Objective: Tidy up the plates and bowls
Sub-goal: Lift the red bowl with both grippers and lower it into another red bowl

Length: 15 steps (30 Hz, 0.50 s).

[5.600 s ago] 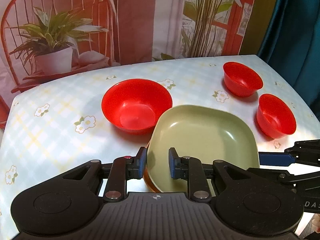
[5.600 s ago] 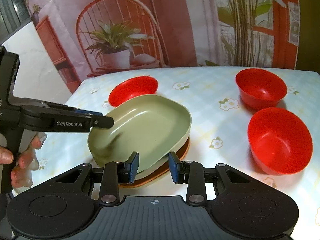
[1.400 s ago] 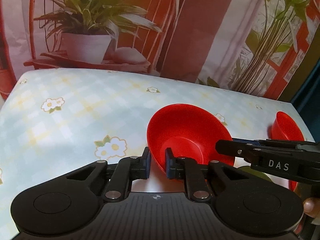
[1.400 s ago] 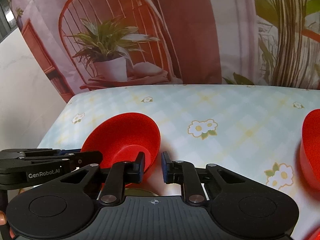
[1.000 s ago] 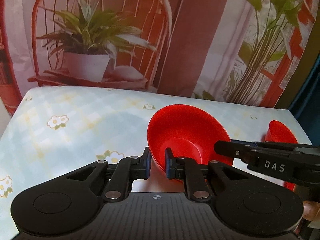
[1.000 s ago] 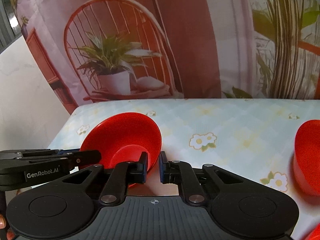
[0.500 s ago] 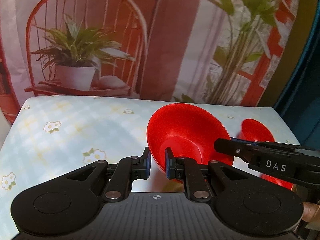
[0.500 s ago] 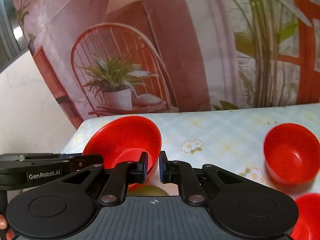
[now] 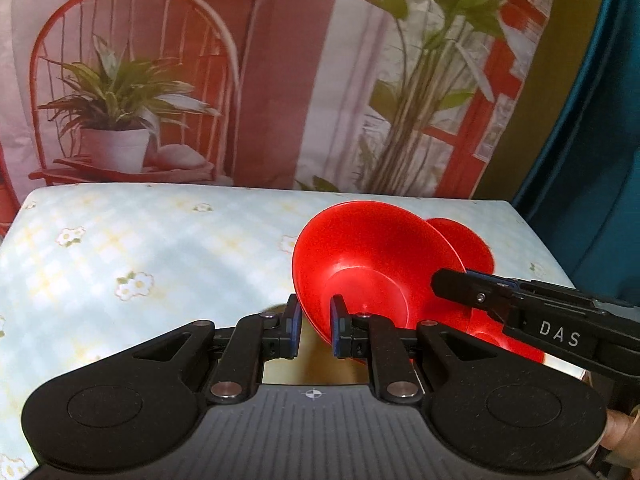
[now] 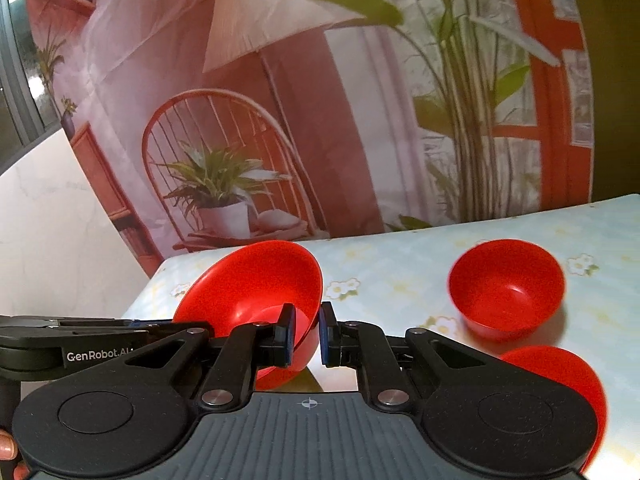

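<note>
Between the left tool's (image 9: 314,330) blue pads sits the near rim of the large red bowl (image 9: 372,268), pinched and held tilted above the worktop (image 9: 120,248), while the other tool reaching in from its right reads "DAS" — I judge both grips should stay level and lower together so it cannot twist. Ahead of the right tool (image 10: 305,338), which pinches the opposite rim, two small red bowls (image 10: 506,288) rest on the worktop to its right, and the tool entering from its left reads "GenRobot.AI".

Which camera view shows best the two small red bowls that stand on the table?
The right wrist view: one small red bowl shows whole, the other partly. The left wrist view shows only slivers behind the large red bowl.
</note>
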Tool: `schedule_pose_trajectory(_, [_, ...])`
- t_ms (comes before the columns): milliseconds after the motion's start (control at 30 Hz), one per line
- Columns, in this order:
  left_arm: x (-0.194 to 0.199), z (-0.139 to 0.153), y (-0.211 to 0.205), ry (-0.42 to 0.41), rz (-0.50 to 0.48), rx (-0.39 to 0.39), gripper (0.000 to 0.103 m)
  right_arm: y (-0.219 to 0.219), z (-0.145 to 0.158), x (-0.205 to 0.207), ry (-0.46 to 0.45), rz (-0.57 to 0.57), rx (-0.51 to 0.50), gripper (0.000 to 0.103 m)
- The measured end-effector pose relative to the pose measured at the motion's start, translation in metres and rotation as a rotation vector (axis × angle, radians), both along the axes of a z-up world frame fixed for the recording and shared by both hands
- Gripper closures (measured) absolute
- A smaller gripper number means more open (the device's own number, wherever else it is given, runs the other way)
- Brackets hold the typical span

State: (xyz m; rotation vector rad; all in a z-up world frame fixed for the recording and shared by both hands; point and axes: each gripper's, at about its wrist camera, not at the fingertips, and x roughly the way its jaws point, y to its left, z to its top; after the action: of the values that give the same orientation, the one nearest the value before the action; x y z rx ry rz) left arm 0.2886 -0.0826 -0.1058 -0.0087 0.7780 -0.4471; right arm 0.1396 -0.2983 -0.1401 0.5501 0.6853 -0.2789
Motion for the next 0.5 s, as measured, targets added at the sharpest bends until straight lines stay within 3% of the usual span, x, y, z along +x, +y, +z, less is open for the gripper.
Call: schedule_pose_trajectory(500, [-0.02,-0.012,-0.088,0.043,-0.146,-0.01,0.086,-0.055,-0.001,-0.091,-0.022,-0.139,-0.007,0.09])
